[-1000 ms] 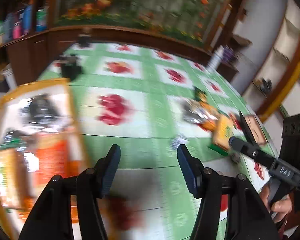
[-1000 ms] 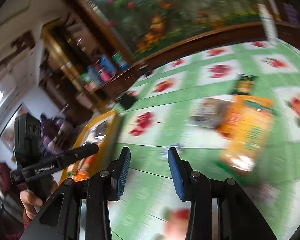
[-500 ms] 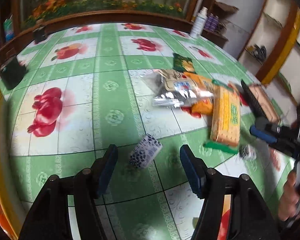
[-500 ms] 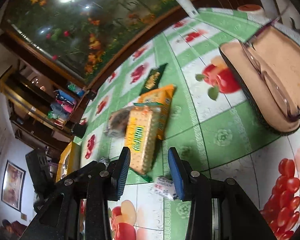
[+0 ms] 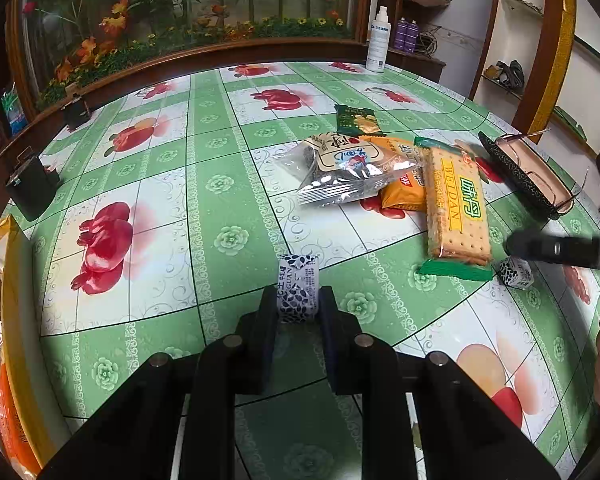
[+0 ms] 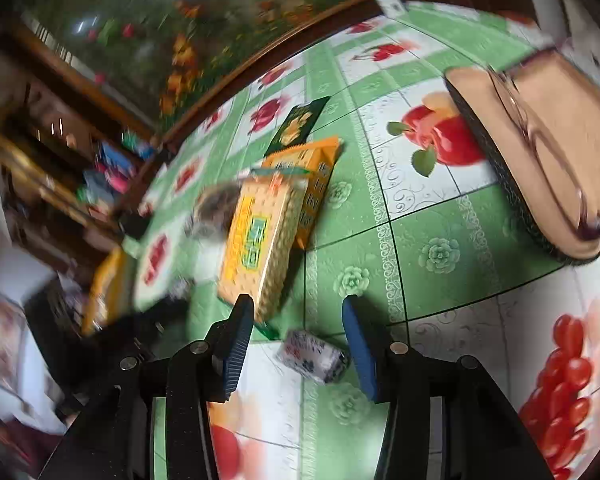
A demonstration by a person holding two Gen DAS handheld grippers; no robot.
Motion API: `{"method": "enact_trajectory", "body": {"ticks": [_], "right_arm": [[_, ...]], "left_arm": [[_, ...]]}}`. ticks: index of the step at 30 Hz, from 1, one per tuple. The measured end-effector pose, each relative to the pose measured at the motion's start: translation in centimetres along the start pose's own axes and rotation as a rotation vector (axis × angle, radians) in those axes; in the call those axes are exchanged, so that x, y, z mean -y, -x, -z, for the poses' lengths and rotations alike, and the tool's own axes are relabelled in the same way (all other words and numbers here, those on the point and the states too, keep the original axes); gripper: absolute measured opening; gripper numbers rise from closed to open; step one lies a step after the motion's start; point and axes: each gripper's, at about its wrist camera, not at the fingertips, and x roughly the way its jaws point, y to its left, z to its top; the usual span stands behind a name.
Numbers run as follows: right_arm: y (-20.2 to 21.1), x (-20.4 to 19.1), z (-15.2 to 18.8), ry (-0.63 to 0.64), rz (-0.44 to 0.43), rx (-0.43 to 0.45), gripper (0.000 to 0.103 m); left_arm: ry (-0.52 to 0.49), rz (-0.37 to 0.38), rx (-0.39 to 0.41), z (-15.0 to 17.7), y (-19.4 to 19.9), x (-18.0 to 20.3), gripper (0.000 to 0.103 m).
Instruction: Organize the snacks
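My left tongs (image 5: pixel 299 304) are clamped on a small white packet with a dark leaf print (image 5: pixel 297 290), low over the green fruit-print counter (image 5: pixel 228 184). My right tongs (image 6: pixel 298 334) hang wide around a second small dark-printed packet (image 6: pixel 312 354), not touching it. The left grip only catches the packet's near end, so I reckon a quick swing toward the yellow-rimmed tray (image 5: pixel 10 264) could flick it loose.

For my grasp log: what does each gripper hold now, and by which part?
The left gripper pinches a small white-and-black packet by its near end. The right gripper holds nothing, open around a similar packet.
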Motion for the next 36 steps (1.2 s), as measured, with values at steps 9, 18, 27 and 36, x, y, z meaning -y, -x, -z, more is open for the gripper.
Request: {"method": "enact_trajectory", "body": {"ticks": [9, 18, 27, 36], "right_arm": [[-0.7, -4.0, 2.9, 0.355, 0.163, -0.024, 0.039], [-3.7, -9.9, 3.3, 0.502, 0.144, -0.076, 0.022], [-8.4, -13.4, 1.6, 0.584, 0.174, -0.111, 0.022], [-8.2, -13.5, 2.5, 0.629, 0.173, -0.066, 0.022]], "left_arm": [[0.002, 0.0, 0.0, 0.0, 0.1, -0.1, 0.019], [0.051, -0.027, 0.003, -0.4, 0.0, -1.2, 0.019], [0.073, -0.059, 0.002, -0.5, 0.0, -2.0, 0.019], [0.066, -0.069, 0.001, -0.5, 0.0, -1.8, 0.019]]}}
